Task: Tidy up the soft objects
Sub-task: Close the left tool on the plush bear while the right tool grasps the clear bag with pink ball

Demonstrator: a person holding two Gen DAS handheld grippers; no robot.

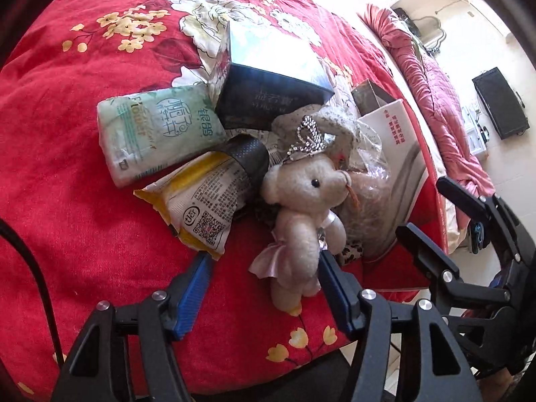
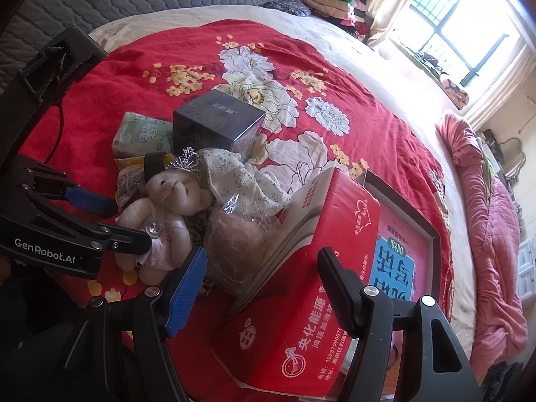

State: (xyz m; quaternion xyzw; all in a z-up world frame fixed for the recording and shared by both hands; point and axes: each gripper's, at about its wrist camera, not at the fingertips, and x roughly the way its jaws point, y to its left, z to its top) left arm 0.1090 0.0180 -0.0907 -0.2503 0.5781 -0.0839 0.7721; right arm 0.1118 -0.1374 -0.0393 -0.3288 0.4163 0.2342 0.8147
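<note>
Left claw (image 1: 264,288), jaws spread and empty, straddles the teddy bear's (image 1: 298,224) legs, body pointing away; right claw (image 2: 261,288) also spread, farther.

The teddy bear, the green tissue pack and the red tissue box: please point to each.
teddy bear (image 1: 301,197): left wrist view, its head.
green tissue pack (image 1: 160,130): left wrist view, printed face.
red tissue box (image 2: 301,328): right wrist view, front face.

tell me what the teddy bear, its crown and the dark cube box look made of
Teddy bear: cream plush, going by its fuzzy nap, with a satiny pink skirt.
Crown: probably metal or plastic set with rhinestones; it glints.
Dark cube box: likely cardboard under glossy film; its edges are sharp and reflective.
</note>
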